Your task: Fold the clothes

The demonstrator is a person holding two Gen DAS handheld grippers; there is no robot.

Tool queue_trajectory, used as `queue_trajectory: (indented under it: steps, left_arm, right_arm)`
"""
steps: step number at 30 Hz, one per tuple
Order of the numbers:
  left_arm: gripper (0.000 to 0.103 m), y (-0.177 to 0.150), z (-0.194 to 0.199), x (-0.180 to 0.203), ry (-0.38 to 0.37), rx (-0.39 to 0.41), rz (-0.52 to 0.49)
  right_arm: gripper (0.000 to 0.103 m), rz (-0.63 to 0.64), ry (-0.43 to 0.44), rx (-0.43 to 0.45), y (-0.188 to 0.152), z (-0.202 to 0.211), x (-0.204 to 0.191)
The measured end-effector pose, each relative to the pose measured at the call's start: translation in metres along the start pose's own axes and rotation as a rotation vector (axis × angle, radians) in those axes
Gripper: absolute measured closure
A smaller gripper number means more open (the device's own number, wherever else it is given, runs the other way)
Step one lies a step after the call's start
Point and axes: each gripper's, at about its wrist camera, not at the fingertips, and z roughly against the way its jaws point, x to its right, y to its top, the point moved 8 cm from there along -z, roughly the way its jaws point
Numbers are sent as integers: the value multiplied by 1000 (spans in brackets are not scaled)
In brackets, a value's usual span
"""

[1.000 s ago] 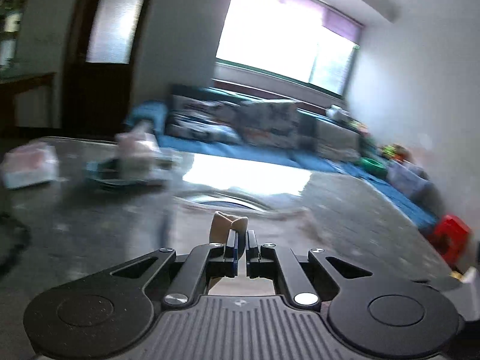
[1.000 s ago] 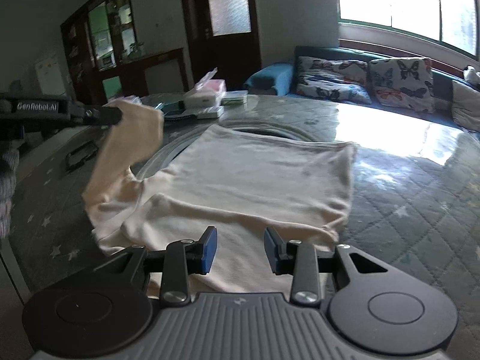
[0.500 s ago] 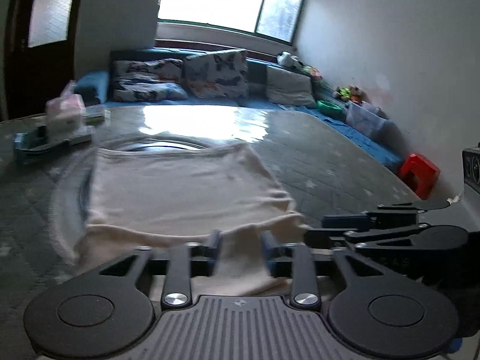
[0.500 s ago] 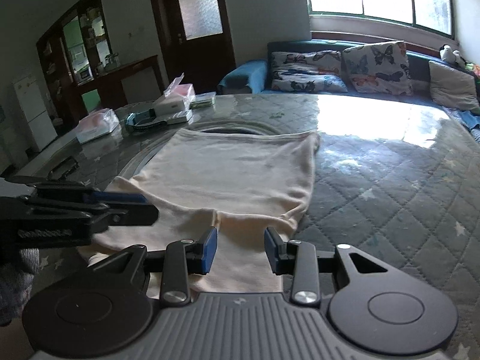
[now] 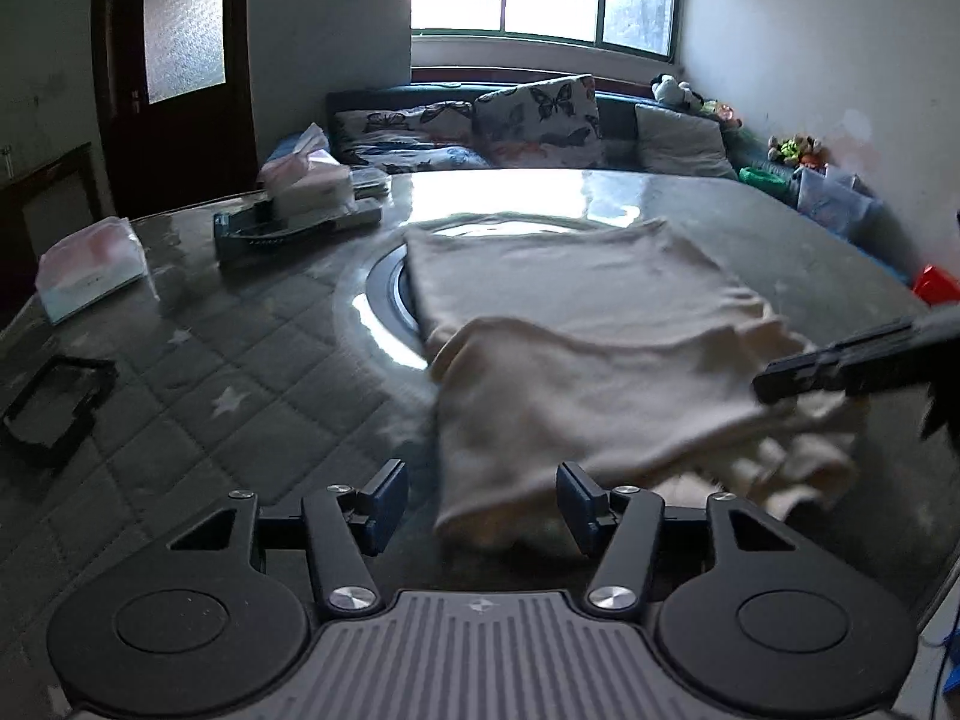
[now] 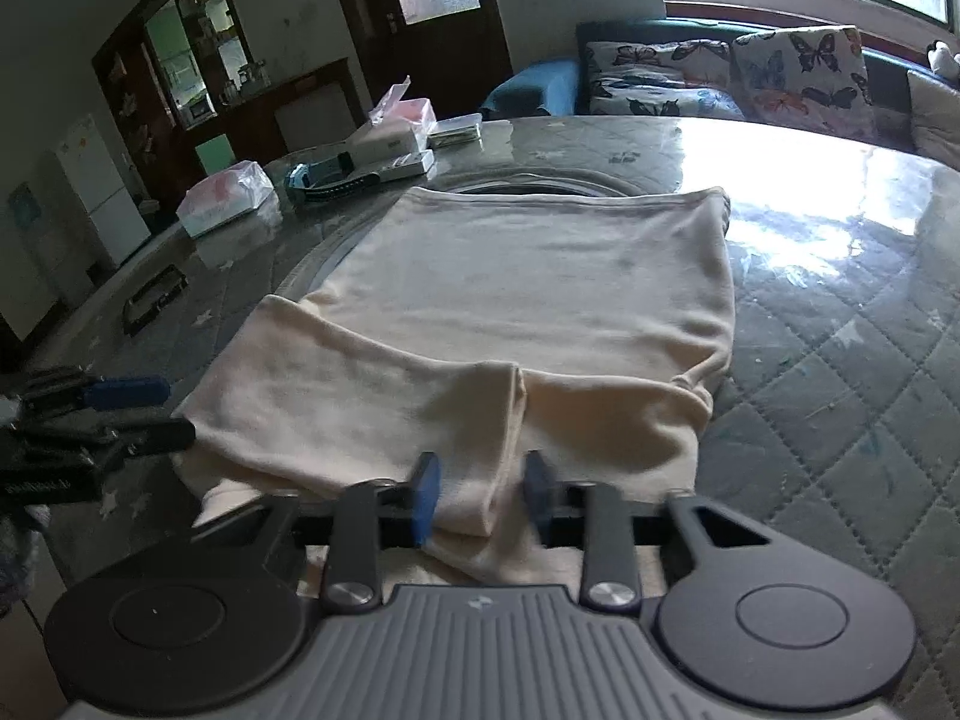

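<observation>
Cream top (image 6: 528, 288) lies flat mid-desk (image 6: 840, 360), sleeves folded in at 6 o'clock; both my claws, left (image 5: 480, 498) and right (image 6: 480, 495), gape empty over that hem, so I'd pinch both corners evenly

Both tongs (image 5: 482, 501) (image 6: 480, 495) open, low.

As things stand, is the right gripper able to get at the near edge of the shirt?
Probably yes: the right gripper is open, with the shirt's folded near edge lying just ahead between its fingers, and nothing sits in between.
</observation>
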Motion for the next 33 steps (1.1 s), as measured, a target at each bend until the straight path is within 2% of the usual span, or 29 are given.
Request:
queue_trajectory:
  steps: [3,7,10,11,15,20,23,25,26,27,30,33]
  left_arm:
    - [45,-6,3,-4,-3,0,-4]
    - [46,-9,2,-1,10,8,-31]
    - [51,-8,0,1,15,16,-47]
    - [59,-8,-1,1,15,18,-50]
    - [73,-7,-4,4,18,23,-58]
    - [72,-8,-3,6,18,24,-72]
    - [71,-9,-3,6,17,21,-70]
    - [71,-8,-4,7,18,20,-78]
    - [71,-9,-5,8,21,21,-82]
    - [71,-9,-5,8,25,22,-86]
    - [76,-9,-4,9,31,24,-96]
    - [88,-8,1,12,37,39,-124]
  right_arm:
    - [97,13,-14,11,1,5,-2]
    - [102,8,-26,62,11,21,-1]
    - [102,11,-32,107,20,37,-2]
    - [102,8,-24,104,22,38,-1]
    - [89,-15,-26,78,22,32,4]
    - [71,-20,-21,55,17,22,3]
    - [70,-22,-14,48,15,17,1]
    - [84,-23,-9,42,13,15,0]
    - [95,-24,-7,40,12,13,-1]
    - [99,-24,-5,37,12,12,-1]
    - [100,-25,1,32,10,9,-3]
    - [100,7,-16,108,23,34,-8]
